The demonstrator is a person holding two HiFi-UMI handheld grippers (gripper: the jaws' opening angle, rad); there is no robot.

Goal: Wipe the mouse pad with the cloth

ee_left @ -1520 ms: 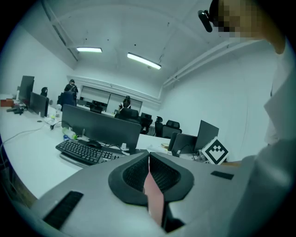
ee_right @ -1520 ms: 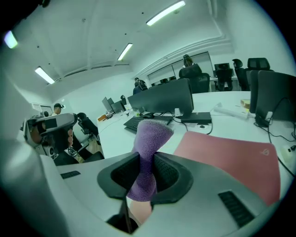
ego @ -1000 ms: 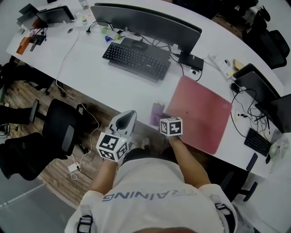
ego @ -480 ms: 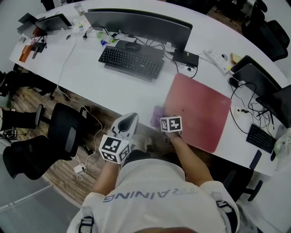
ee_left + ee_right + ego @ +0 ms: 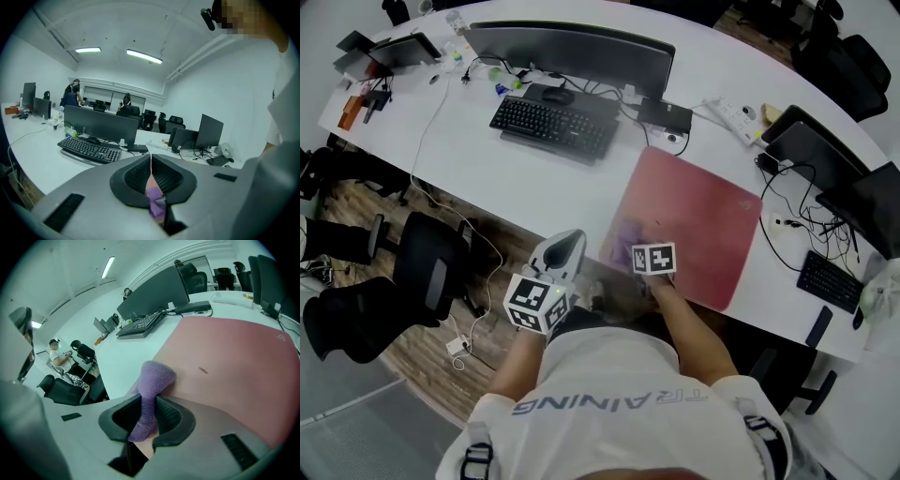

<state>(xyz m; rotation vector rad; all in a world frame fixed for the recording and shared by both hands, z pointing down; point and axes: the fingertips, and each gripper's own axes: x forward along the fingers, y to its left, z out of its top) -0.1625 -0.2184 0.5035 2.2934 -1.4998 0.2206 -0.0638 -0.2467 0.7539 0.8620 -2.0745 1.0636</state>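
Nearest the person, the left gripper hung off the desk's near edge with its jaws pressed together to a thin slit, gripping nothing I could make out. At its 3 o'clock the right gripper pinched the purple cloth by its bunched middle, the fluffy free end bulging past the jaws and resting on the red mouse pad at the pad's near-left corner, about 8 o'clock on the pad. The cloth looked soft, light and limp, so a grip on a gathered fold seemed right, with downward pressure to keep it flat. The pad looked thin, flexible and apt to slide. Beyond, at 11 o'clock, lay the keyboard and monitor.
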